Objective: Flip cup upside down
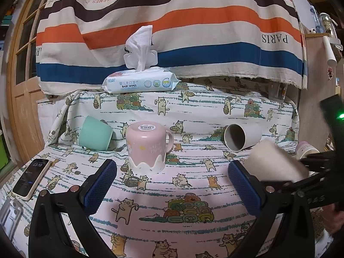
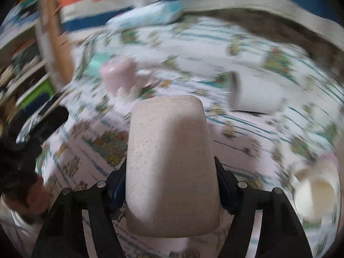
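- Covered by a cat-print cloth (image 1: 193, 172), white with teal dashes, over a table-like surface that steps up to a raised ledge at the back; striped drape (image 1: 172, 21) of brown, orange, blue and cream hanging behind, wooden door (image 1: 23, 75) at the left edge.
- Nearest in the left wrist view: left gripper (image 1: 172, 185) spread wide, blue pads apart with bare cloth between, clamping nothing.
- To its left, lying flat on the cloth: a phone (image 1: 30, 177) with lit screen.
- Clamped between the fingers of the right gripper (image 2: 172, 193): a speckled beige cup (image 2: 172, 161), closed base pointing away from the camera, held off the cloth; mouth hidden toward the gripper, so contents impossible to tell. Same cup visible blurred at the right of the left wrist view (image 1: 277, 161).
- Just beyond the left gripper, centred: a pink mug (image 1: 148, 146) standing upside down, barcode sticker on the upturned base, wavy white band at the rim on the cloth, handle to the right.
- Further back left: a mint cup (image 1: 95, 135) tipped on its side against the step, base facing the camera.
- Further back right: a grey mug (image 1: 241, 136) on its side, mouth toward the camera, dark interior empty.
- At the far right, partly hidden: a pale cup (image 2: 316, 193) with open mouth showing a cream interior, probably empty, though heavily blurred.
- Farthest, on the ledge: a baby wipes pack (image 1: 140, 81), one white wipe (image 1: 140, 47) standing up out of its opening.
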Available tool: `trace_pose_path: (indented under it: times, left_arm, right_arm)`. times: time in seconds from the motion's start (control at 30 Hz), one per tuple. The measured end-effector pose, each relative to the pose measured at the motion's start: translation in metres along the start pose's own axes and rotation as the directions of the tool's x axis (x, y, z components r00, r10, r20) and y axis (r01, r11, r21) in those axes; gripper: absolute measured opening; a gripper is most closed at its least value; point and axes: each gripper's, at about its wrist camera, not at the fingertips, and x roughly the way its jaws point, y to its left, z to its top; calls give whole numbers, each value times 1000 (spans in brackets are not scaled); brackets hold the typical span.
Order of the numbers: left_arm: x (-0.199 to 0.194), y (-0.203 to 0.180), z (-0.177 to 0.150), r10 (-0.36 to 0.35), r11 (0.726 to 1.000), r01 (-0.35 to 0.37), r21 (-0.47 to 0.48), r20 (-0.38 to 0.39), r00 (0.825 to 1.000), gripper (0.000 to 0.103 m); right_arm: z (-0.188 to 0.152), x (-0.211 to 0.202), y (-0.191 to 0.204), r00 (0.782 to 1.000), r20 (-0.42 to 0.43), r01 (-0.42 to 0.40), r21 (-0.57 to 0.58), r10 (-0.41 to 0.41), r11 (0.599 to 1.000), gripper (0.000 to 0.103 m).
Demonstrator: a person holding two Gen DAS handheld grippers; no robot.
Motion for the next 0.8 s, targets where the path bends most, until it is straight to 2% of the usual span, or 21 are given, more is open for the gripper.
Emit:
trace_pose_path:
  times: [0.07,0.13,0.2,0.33,0.67,0.8]
  left_arm:
    - [0,0,0,5,1000,-5,-1,1,1000,103]
    - [-1,1,0,10,1000,-10,-3,2,1000,103]
    - [-1,1,0,14,1000,-14,-6,1,1000,103]
    - [-1,2,0,15,1000,-15,-8,1,1000,103]
    - [-1,3,1,16,1000,-16,-8,1,1000,103]
    - [-1,3,1,16,1000,-16,-5,2,1000,103]
  right_arm:
    - [-7,-10,-7,998,27,49,106,-52,993,71]
    - [-15,-13,-20,998,52,31,246,-45,969,71]
    - [-22,-9,-28,997,47,39,329,-57,943,71]
    - [-31,12,-28,997,-23,80,395,-77,915,71]
    - [-23,18,-7,983,-30,181,296,-180,938,72]
    - [-26,0,-4,979,28,189,252,-202,949,87]
